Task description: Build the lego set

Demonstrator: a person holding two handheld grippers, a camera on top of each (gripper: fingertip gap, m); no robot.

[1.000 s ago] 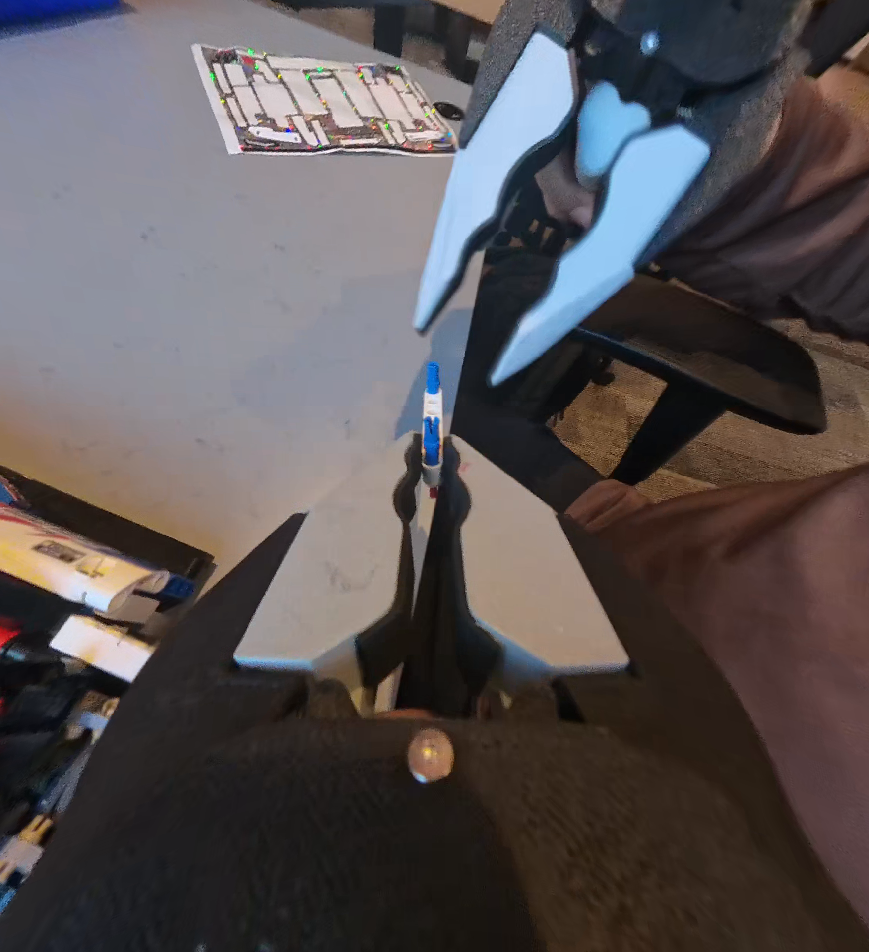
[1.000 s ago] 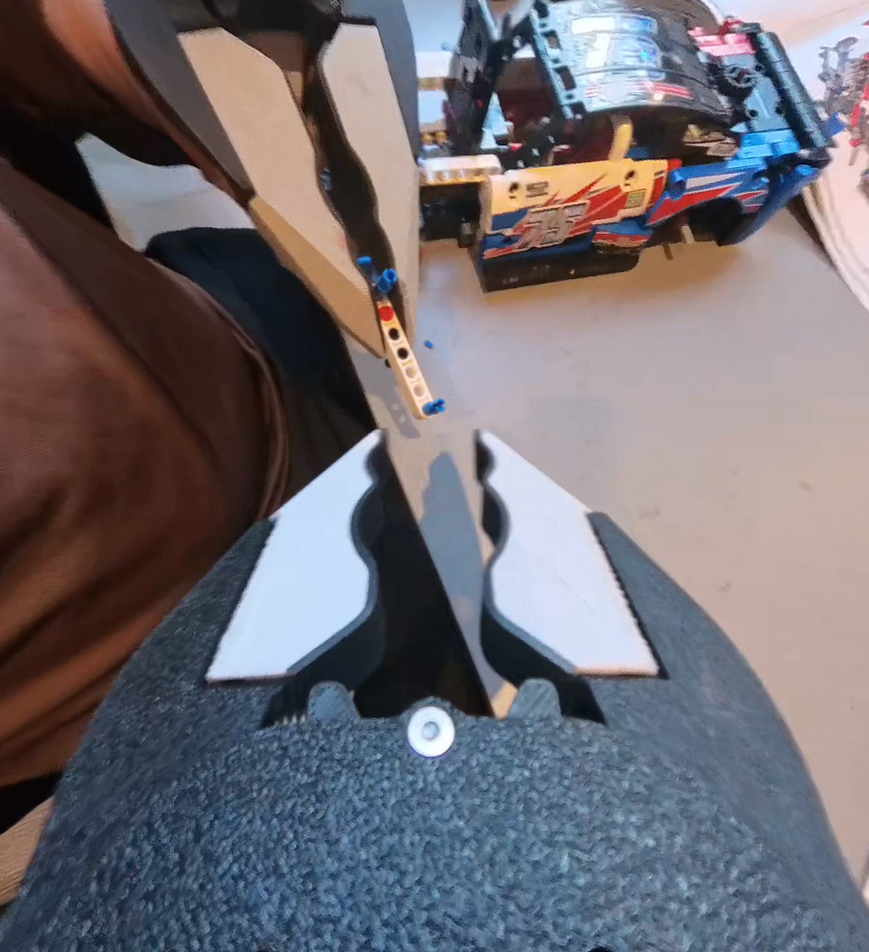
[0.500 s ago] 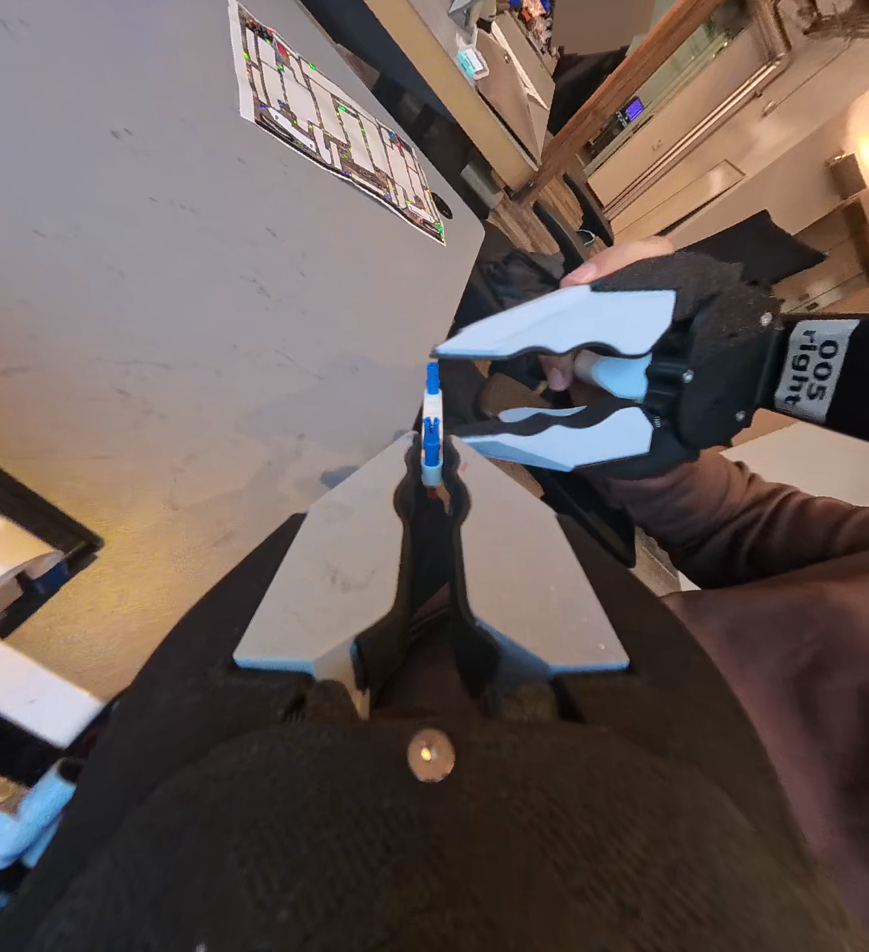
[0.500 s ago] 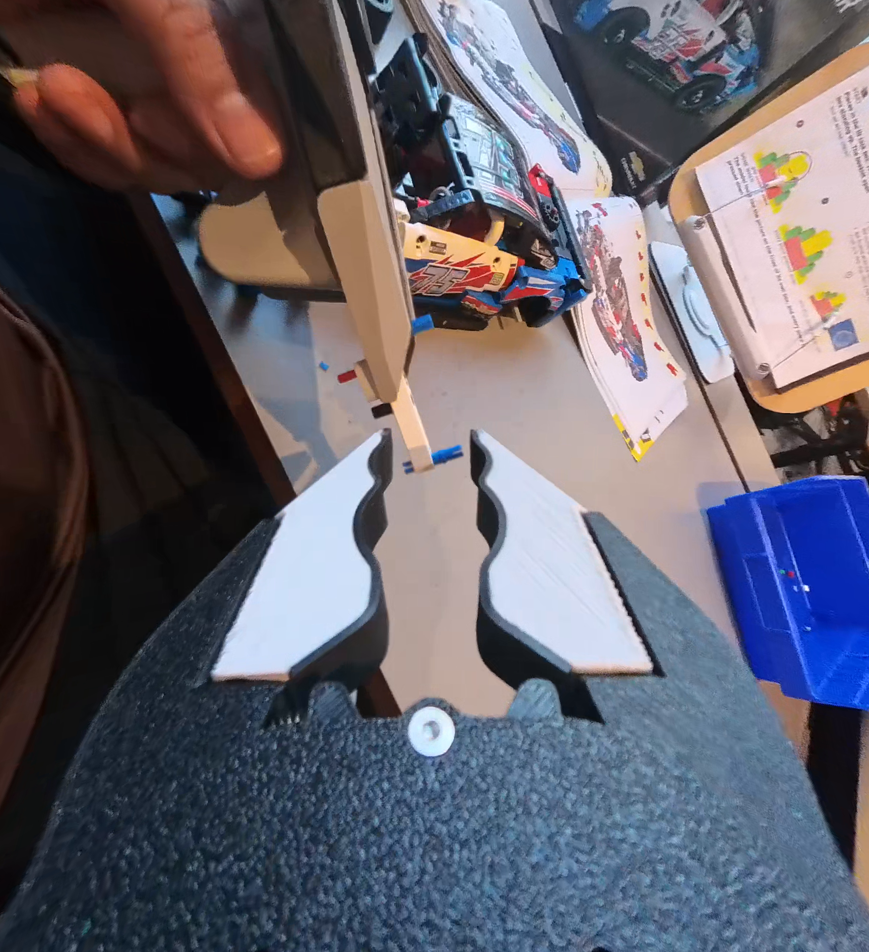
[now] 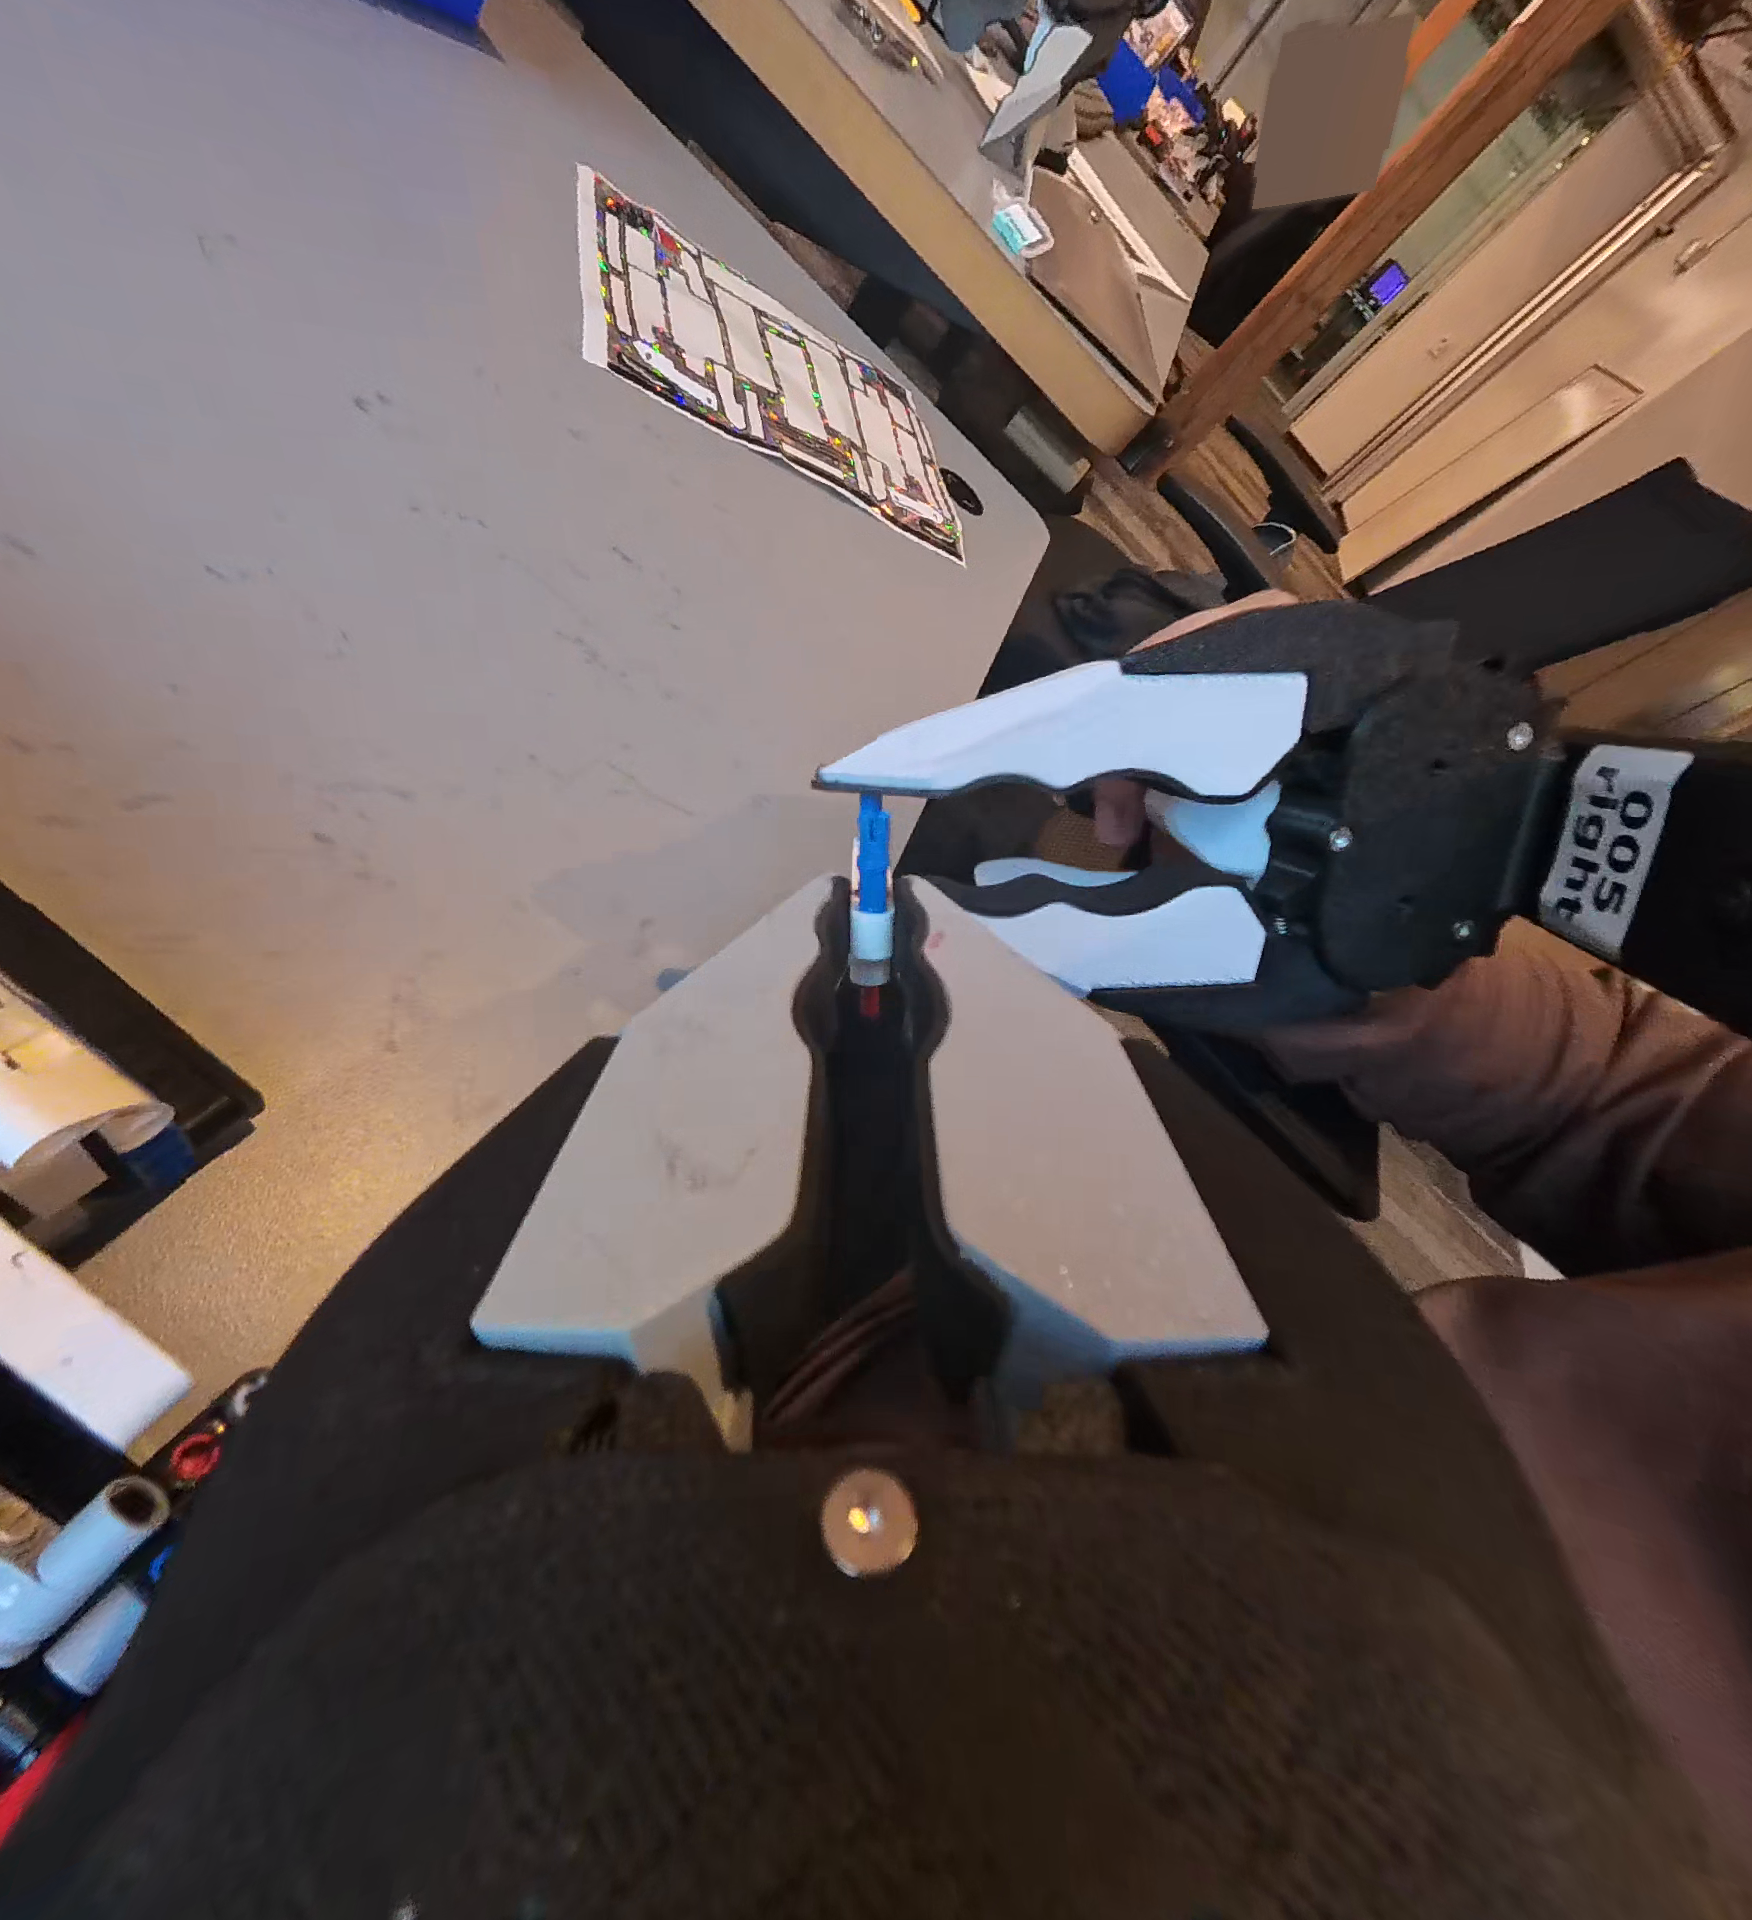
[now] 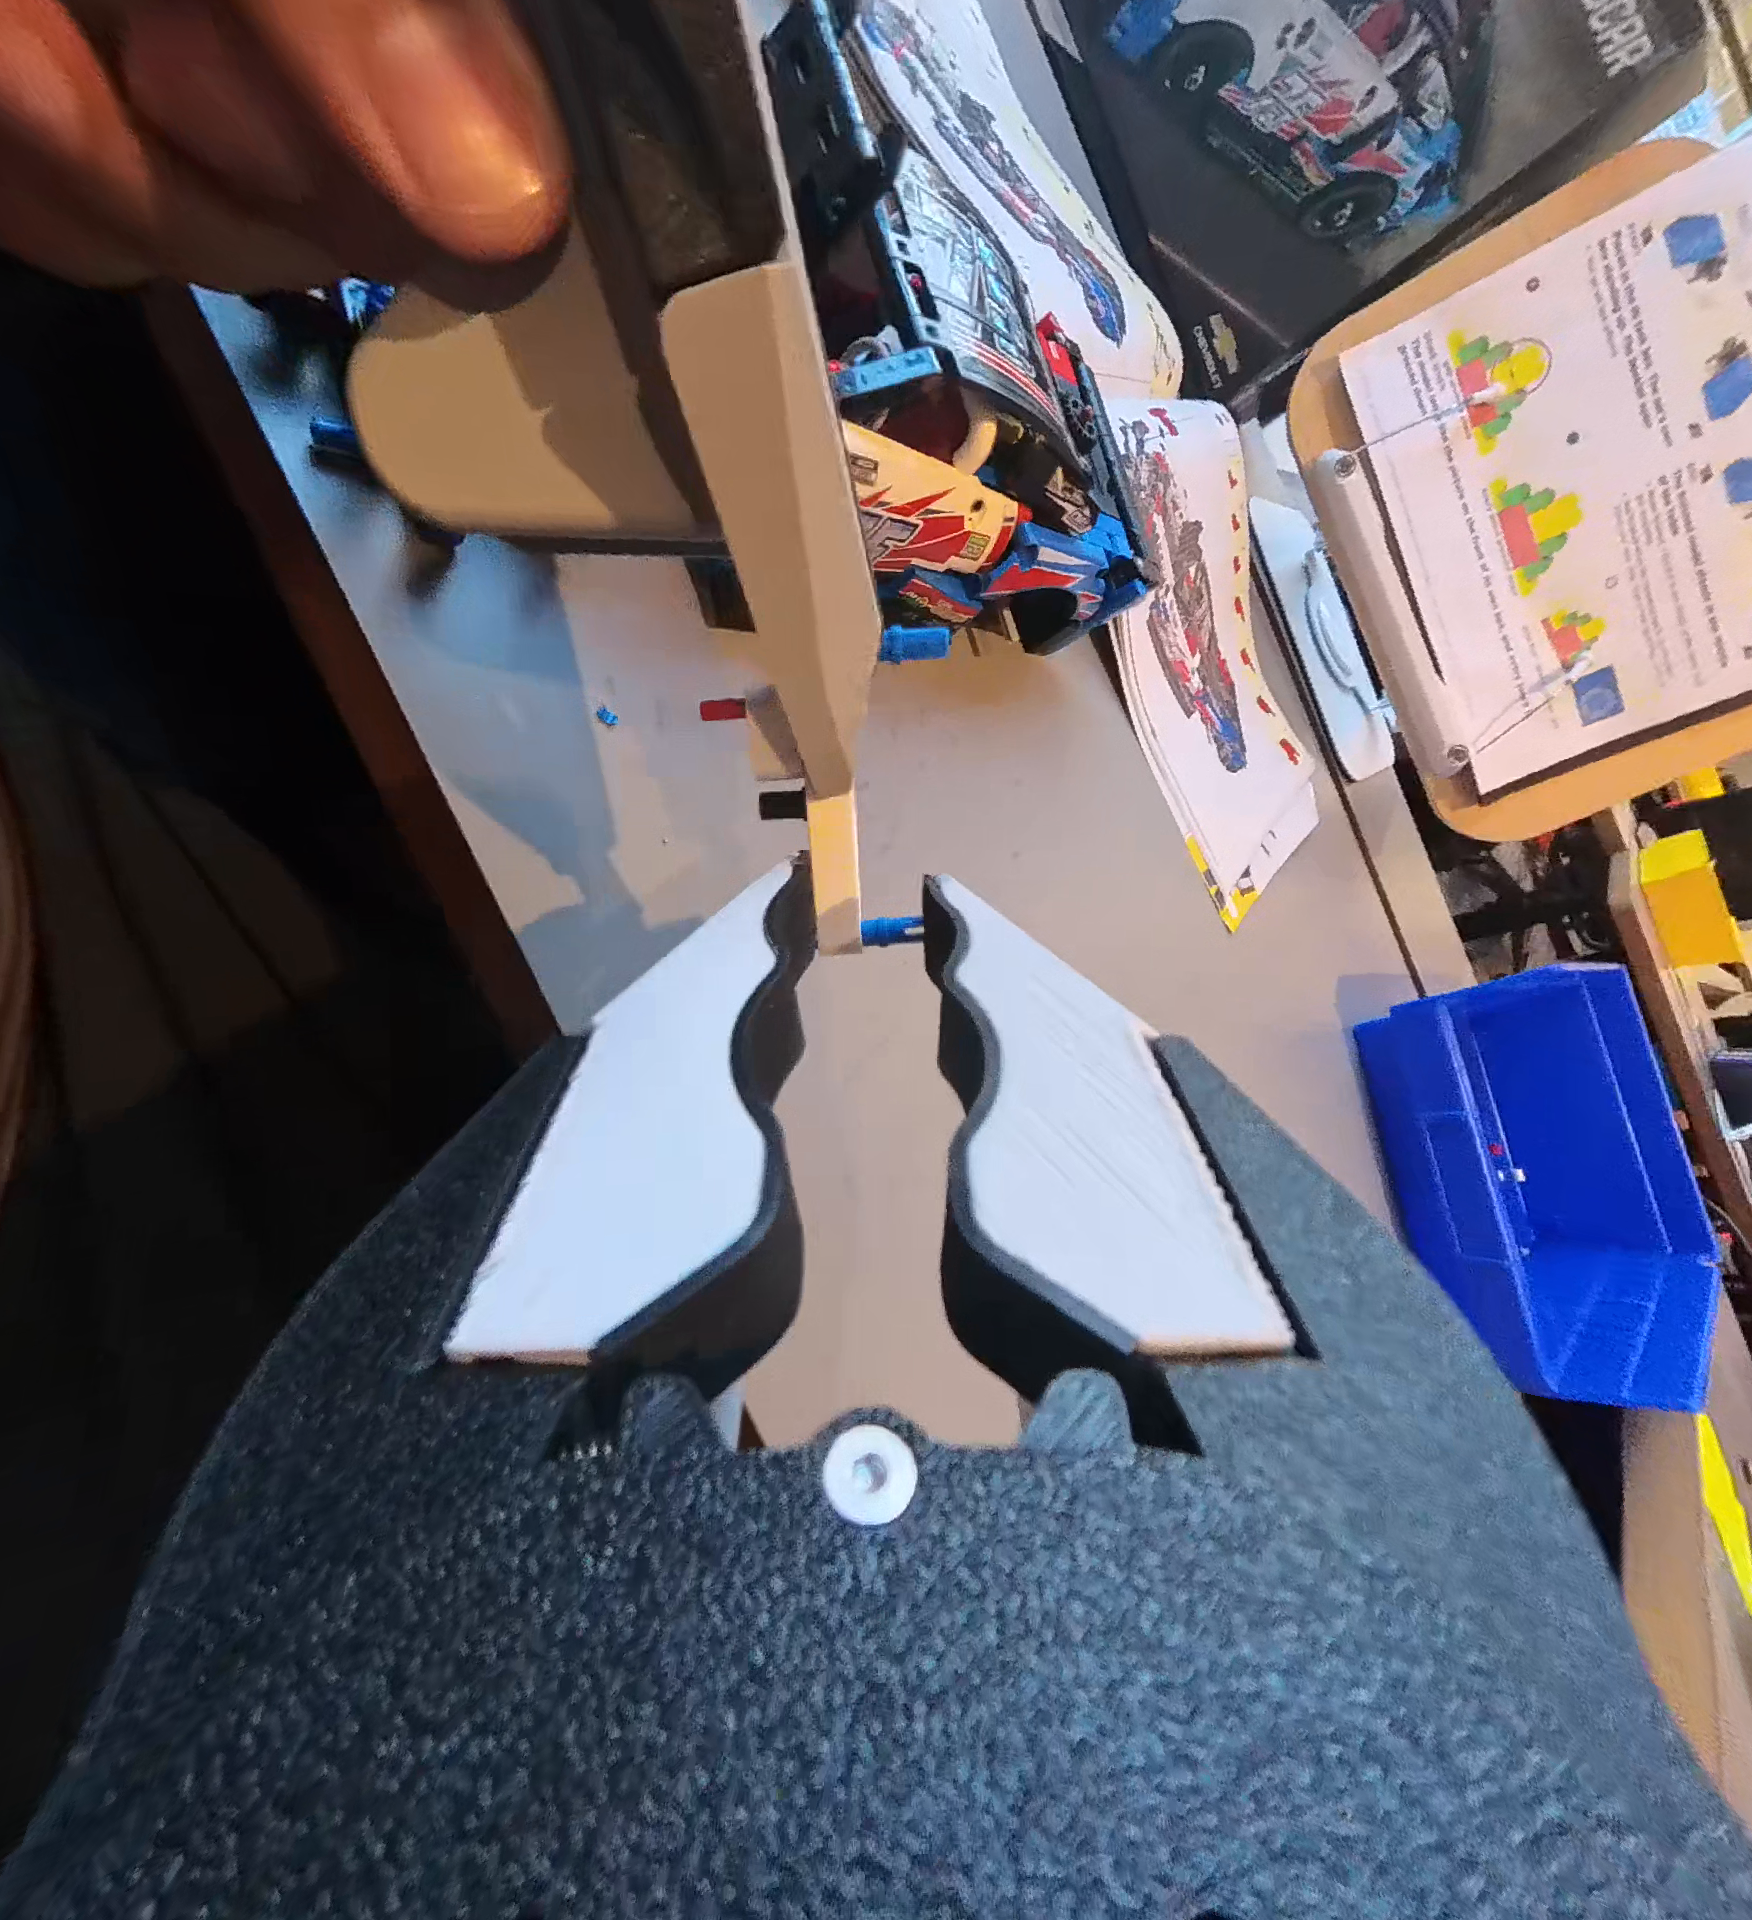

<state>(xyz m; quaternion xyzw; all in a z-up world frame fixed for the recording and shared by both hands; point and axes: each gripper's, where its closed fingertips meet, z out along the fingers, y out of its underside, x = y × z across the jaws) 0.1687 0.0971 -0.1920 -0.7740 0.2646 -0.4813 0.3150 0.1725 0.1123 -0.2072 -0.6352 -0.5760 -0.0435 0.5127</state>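
My left gripper [image 5: 867,896] is shut on a short white lego beam [image 5: 870,933] with a blue pin [image 5: 870,844] sticking out of its free end. My right gripper [image 6: 864,883] is open, and its two fingers straddle the beam's end [image 6: 837,883] and the blue pin [image 6: 893,925]. In the left wrist view the right gripper [image 5: 887,831] comes in from the right, its upper finger touching the pin's tip. The left gripper [image 6: 820,769] hangs down from the top of the right wrist view. The part-built blue, white and red race car [image 6: 965,509] stands on the table behind it.
An open instruction booklet [image 6: 1204,675] lies right of the car, with a clipboard of sheets [image 6: 1578,468] and a blue bin [image 6: 1537,1174] farther right. A sticker sheet [image 5: 768,353] lies on the grey table [image 5: 280,520]. Small loose pieces [image 6: 721,710] lie near the table edge. Left and right tips are no more than a few centimetres apart.
Both grippers have turned and come together. The open right gripper has moved in until its fingers straddle the beam's pin end. The left gripper has stayed shut on the beam.
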